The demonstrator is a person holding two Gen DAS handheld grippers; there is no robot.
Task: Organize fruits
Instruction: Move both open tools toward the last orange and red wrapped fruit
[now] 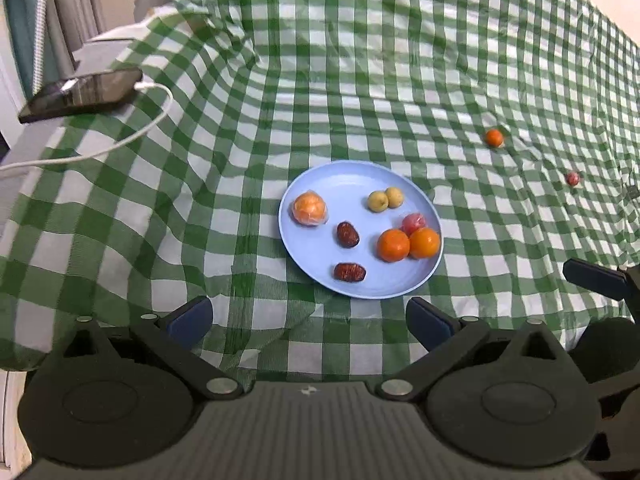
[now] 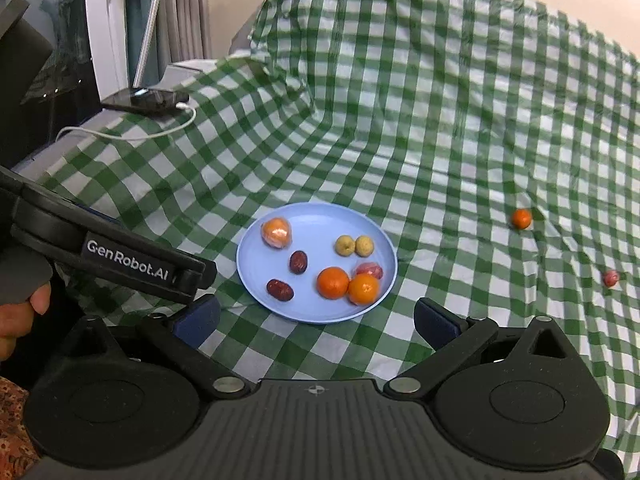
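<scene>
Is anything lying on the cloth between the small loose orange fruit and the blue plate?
Nothing visible: only bare green checked tablecloth lies between the small orange fruit and the light blue round plate.

White cable (image 1: 132, 140) runs off the left picture edge in the left wrist view, its far end unseen. Small reddish fruit (image 1: 572, 178) near the cloth's right edge too small to identify. Hand (image 2: 20, 316) cut by the left edge in the right wrist view; only fingertips show.
</scene>
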